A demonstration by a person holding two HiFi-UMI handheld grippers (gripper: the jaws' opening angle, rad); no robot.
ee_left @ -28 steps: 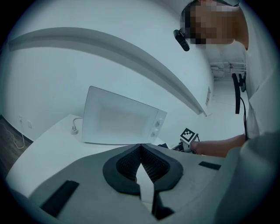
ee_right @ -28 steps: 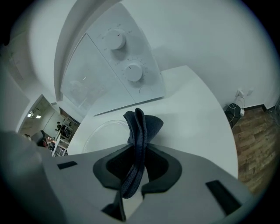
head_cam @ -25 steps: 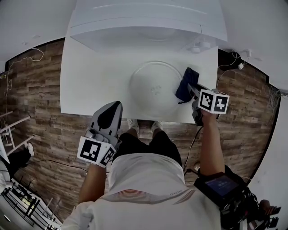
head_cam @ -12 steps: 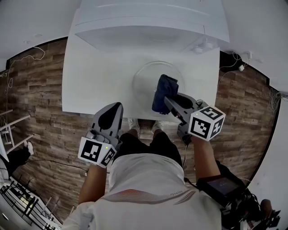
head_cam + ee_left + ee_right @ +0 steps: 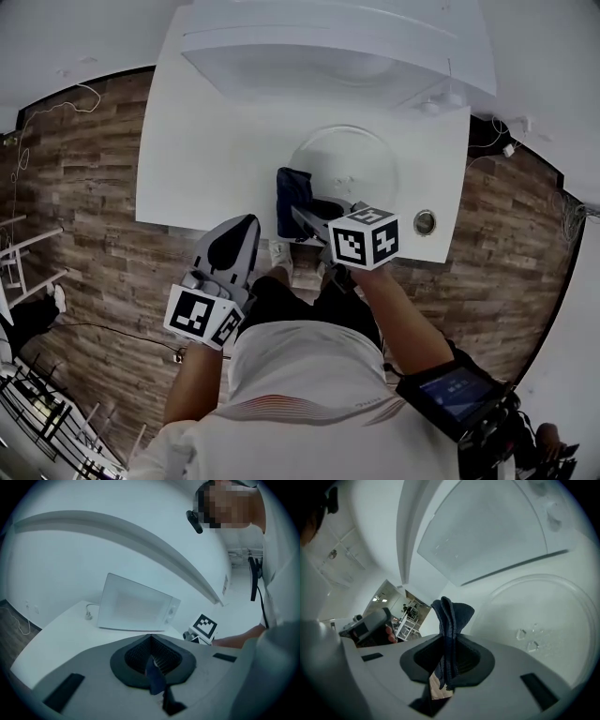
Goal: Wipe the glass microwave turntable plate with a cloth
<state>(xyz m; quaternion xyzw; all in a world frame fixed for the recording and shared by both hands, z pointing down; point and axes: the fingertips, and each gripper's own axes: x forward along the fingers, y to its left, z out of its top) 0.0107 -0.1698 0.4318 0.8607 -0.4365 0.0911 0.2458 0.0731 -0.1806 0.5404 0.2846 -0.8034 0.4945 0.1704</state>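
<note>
The round glass turntable plate (image 5: pixel 352 159) lies flat on the white table (image 5: pixel 206 150) in front of the microwave (image 5: pixel 337 42). My right gripper (image 5: pixel 300 214) is shut on a folded dark blue cloth (image 5: pixel 291 197), which sits at the plate's near-left rim. In the right gripper view the cloth (image 5: pixel 450 620) sticks up from the right gripper (image 5: pixel 449 644), with the plate (image 5: pixel 548 616) to the right carrying a few water drops (image 5: pixel 527 640). My left gripper (image 5: pixel 246 223) hangs off the table's front edge, jaws together, nothing held.
A small round metal part (image 5: pixel 425 222) lies on the table's right front corner. A plug and cable (image 5: pixel 433 105) sit beside the microwave. In the left gripper view the microwave (image 5: pixel 136 607) stands across the table. Wood floor (image 5: pixel 84 187) surrounds the table.
My right gripper has carried the cloth leftward, from the plate's right edge across it to its near-left rim. The left gripper has stayed put.
</note>
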